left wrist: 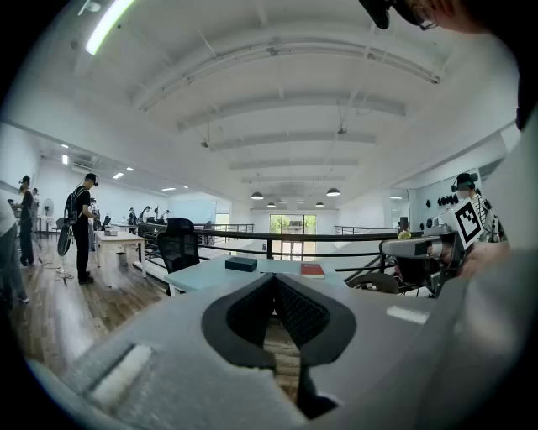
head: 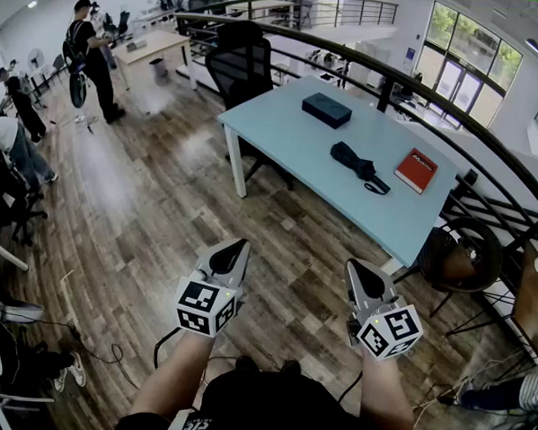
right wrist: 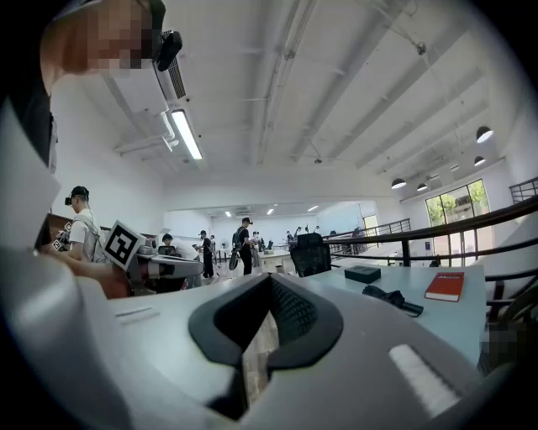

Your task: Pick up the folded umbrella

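Note:
The folded black umbrella (head: 357, 166) lies on the pale blue table (head: 282, 134), between a black box (head: 327, 109) and a red book (head: 416, 170). Both grippers hover over the wooden floor, well short of the table's near edge. My left gripper (head: 234, 250) is shut with nothing in it, and its own view shows its tips (left wrist: 274, 279) together. My right gripper (head: 360, 273) is also shut and empty. In the right gripper view the umbrella (right wrist: 391, 298) shows to the right of the jaws (right wrist: 269, 279). In the left gripper view the umbrella is hidden.
A black office chair (head: 246, 60) stands behind the table's far left corner. A dark curved railing (head: 419, 92) runs behind the table, and a round dark stool (head: 465, 256) stands at its near right end. People (head: 93, 57) stand far left. Cables (head: 109, 354) lie on the floor.

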